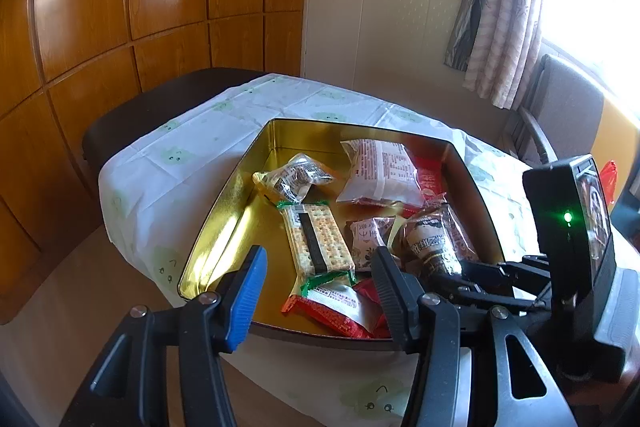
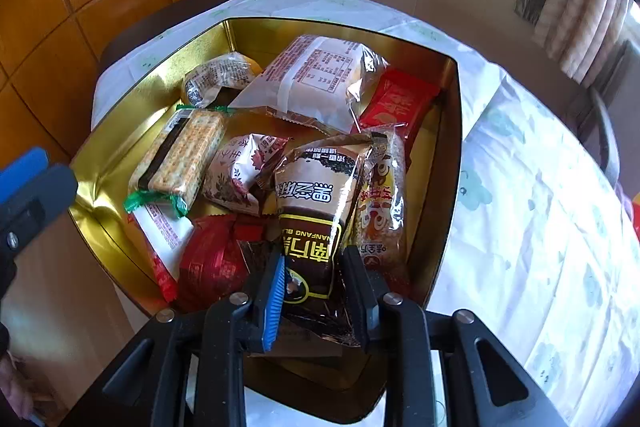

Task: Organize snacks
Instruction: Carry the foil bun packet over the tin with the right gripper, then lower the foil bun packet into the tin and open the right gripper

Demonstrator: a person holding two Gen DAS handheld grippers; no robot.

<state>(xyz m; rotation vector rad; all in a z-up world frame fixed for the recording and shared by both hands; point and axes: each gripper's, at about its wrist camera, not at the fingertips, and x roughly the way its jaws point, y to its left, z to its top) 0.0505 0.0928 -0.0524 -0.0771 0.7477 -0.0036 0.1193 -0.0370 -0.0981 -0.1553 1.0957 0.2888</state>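
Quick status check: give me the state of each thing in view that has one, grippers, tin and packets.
Left gripper: open, empty, above the tin's near edge.
Right gripper: shut on the brown sachet.
Brown sachet: held by its near end, over the other snacks.
Gold tin: lidless, holding snacks.
Cracker pack: sealed, lying in the tin.
White packet: sealed, back side up.
Curtain: drawn aside.

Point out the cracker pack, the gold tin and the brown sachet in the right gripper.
cracker pack [image 2: 182,157]: right wrist view, clear top face.
gold tin [image 1: 224,227]: left wrist view, inner left wall.
brown sachet [image 2: 316,203]: right wrist view, printed front.
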